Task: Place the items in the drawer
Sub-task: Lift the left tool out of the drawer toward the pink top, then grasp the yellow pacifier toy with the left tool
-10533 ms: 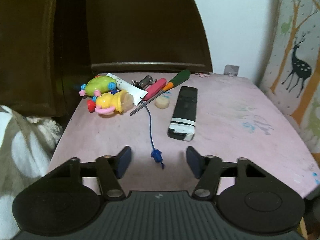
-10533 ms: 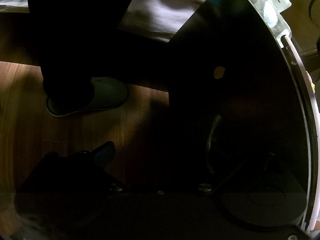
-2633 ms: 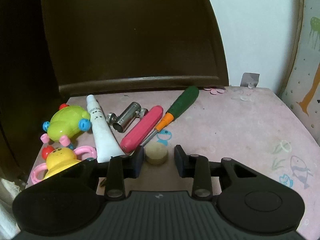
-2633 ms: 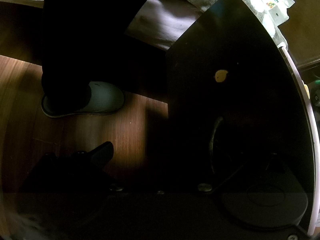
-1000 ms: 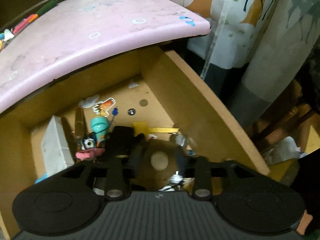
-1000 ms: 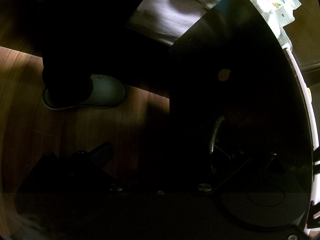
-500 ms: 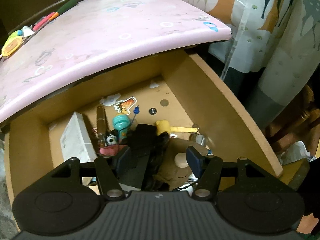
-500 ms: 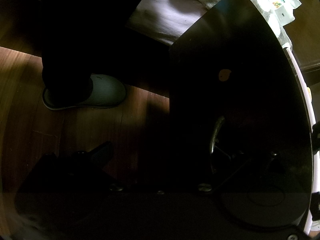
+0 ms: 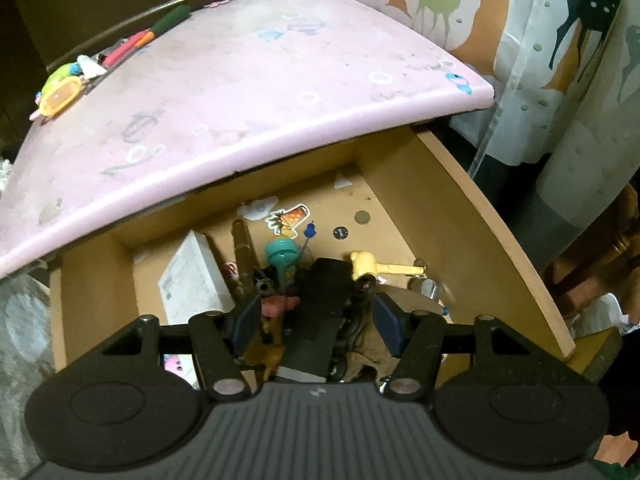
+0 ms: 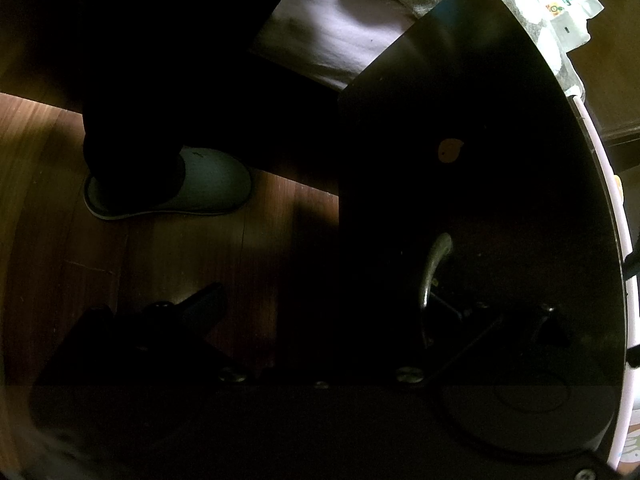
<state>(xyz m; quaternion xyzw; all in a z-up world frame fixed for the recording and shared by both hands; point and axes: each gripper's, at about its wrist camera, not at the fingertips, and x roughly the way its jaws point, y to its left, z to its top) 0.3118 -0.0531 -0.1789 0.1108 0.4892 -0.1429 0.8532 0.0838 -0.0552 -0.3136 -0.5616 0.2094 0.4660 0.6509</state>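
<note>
Two blue-padded fingers of the left tongs (image 9: 316, 322) stand apart at the bottom centre of the frame, gripping nothing, above the open drawer (image 9: 492, 236). Between and beneath them lies a black remote control (image 9: 320, 312) among the drawer's clutter: a white box (image 9: 192, 280) to the left, a teal toy (image 9: 282, 254) above it, a yellow toy hammer (image 9: 378, 266) to the right. The pink worktop (image 9: 240, 80) overhangs the drawer across the upper frame; at its upper left edge remain a green-handled screwdriver (image 9: 168, 20), a red pen (image 9: 124, 50) and a yellow-green toy (image 9: 60, 80). The right tongs (image 10: 320, 320) sit in deep shadow against a dark cabinet front with a metal handle (image 10: 434, 268); whether they are open or closed cannot be told. A slippered foot (image 10: 172, 186) stands on the wooden floor at left.
</note>
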